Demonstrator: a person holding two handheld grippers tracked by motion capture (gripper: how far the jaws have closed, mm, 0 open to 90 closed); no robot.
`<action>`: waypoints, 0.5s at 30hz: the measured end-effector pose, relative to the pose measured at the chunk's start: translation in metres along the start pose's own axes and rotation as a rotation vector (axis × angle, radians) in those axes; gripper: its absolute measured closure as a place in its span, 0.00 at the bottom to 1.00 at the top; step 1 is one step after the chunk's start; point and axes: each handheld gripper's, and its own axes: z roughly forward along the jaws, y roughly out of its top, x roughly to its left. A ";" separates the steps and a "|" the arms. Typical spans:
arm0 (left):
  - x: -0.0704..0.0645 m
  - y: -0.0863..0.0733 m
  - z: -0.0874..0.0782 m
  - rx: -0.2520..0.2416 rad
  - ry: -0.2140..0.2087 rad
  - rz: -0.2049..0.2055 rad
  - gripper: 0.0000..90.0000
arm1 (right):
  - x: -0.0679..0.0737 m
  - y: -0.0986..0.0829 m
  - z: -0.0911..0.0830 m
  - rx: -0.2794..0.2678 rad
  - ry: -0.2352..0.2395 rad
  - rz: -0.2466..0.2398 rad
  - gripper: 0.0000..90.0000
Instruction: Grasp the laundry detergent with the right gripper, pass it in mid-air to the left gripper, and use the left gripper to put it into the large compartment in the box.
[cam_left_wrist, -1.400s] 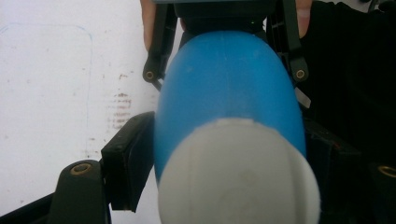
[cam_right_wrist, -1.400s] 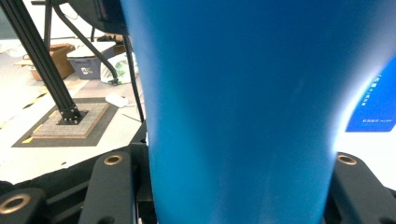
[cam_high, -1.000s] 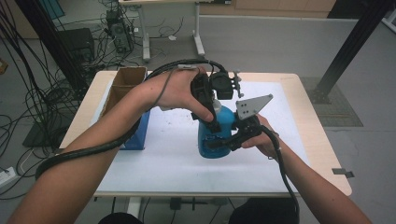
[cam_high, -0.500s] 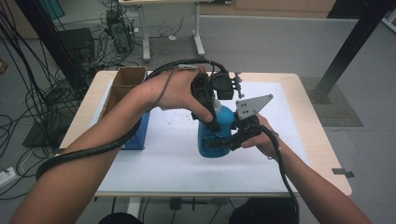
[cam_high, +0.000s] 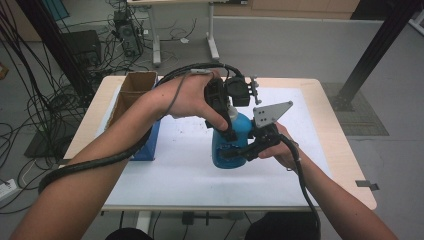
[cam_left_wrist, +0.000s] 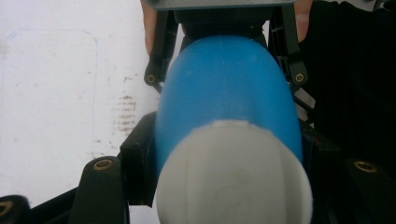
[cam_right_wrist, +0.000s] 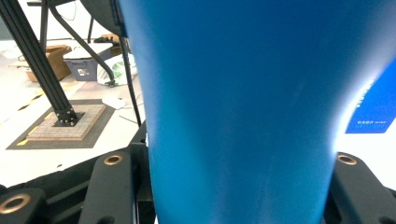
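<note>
I've got 2 grippers on 1 blue bottle, standing upright on the white sheet at mid surface. Left gripper comes down from above: forearm crosses in from lower left, wrist bent, hand wrapped over the body, jaws pointing down and clamped on the bottle's neck just under the white cap. Right gripper comes in level from the right, hand low behind it, grey plate tilted up, jaws clamped around the bottle's lower body. In the right gripper view the blue wall sits tight between both jaws. Cardboard box stands well apart at the surface's left edge.
</note>
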 end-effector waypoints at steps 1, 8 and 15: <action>0.000 0.000 0.000 -0.002 0.001 0.000 0.42 | 0.000 0.000 0.000 -0.001 -0.001 0.000 0.49; -0.001 0.001 -0.001 -0.001 0.003 0.004 0.42 | 0.001 0.001 0.000 -0.001 -0.003 -0.003 0.49; -0.002 0.002 -0.001 -0.005 0.005 0.001 0.42 | 0.001 0.001 -0.001 -0.002 -0.004 -0.004 0.49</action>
